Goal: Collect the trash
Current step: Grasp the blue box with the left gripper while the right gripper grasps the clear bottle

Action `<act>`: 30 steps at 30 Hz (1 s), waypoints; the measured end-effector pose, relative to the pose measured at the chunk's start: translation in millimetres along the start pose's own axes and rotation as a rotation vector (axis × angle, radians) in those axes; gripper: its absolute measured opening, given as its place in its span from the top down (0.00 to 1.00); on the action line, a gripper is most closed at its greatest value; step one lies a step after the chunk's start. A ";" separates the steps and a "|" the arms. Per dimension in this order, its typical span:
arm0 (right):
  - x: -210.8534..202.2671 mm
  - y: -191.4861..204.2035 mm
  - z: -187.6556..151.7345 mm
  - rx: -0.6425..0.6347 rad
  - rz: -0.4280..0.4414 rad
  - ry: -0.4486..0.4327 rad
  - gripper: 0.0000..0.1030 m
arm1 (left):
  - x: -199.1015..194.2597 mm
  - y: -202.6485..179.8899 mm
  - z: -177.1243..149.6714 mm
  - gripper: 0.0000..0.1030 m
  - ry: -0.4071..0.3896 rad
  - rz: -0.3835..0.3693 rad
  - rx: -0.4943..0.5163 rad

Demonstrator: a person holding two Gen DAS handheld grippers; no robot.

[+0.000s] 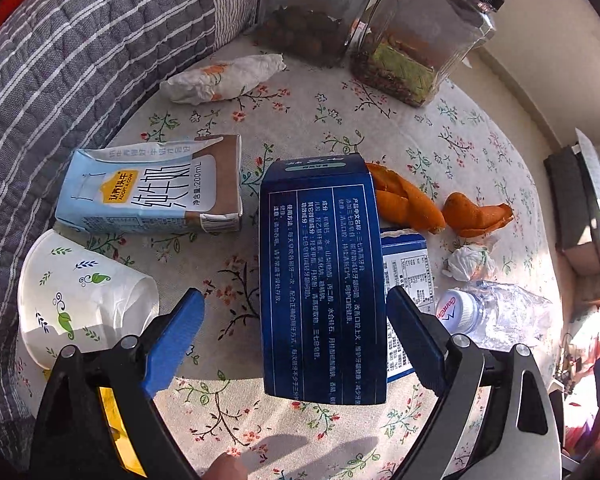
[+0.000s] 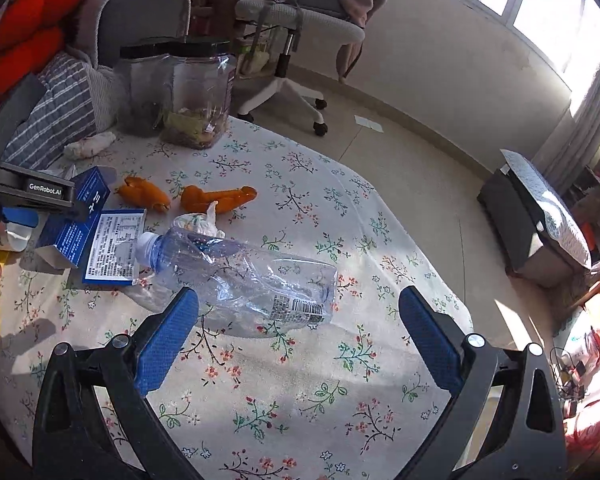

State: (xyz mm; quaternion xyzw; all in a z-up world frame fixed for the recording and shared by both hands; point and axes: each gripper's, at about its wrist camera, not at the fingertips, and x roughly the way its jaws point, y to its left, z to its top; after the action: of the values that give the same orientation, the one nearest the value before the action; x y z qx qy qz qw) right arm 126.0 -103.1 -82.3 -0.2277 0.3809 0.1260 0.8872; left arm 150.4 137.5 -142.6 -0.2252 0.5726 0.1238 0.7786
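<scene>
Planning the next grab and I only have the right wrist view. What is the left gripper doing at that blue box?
Observer: The left gripper is open astride the dark blue box, not clamped on it.
Operator: Anything beyond the box that I can't see?
Observer: A milk carton lying on its side, apart from the box.
Operator: More?
Observer: A paper cup tipped over, beside the carton.
</scene>
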 end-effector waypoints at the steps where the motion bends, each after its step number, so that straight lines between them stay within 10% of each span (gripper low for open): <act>1: 2.7 4.0 0.7 -0.027 0.020 0.004 0.07 | 2.7 1.6 0.8 0.22 0.009 -0.006 0.001; 5: 11.4 17.3 5.9 -0.117 0.090 0.014 0.07 | 8.5 3.1 5.9 0.42 0.016 -0.002 0.029; 20: 90.8 60.1 25.1 -0.491 0.067 0.235 0.18 | -38.7 -7.9 14.9 0.44 -0.083 -0.144 0.063; 30: 76.8 31.7 29.0 -0.009 0.191 0.318 0.52 | -40.3 2.1 13.7 0.44 -0.095 -0.124 0.042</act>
State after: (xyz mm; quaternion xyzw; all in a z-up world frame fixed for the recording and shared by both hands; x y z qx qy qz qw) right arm 183.5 -57.4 -130.8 -0.2114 0.5356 0.1738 0.7989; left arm 148.3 148.7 -101.5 -0.2379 0.5223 0.0738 0.8156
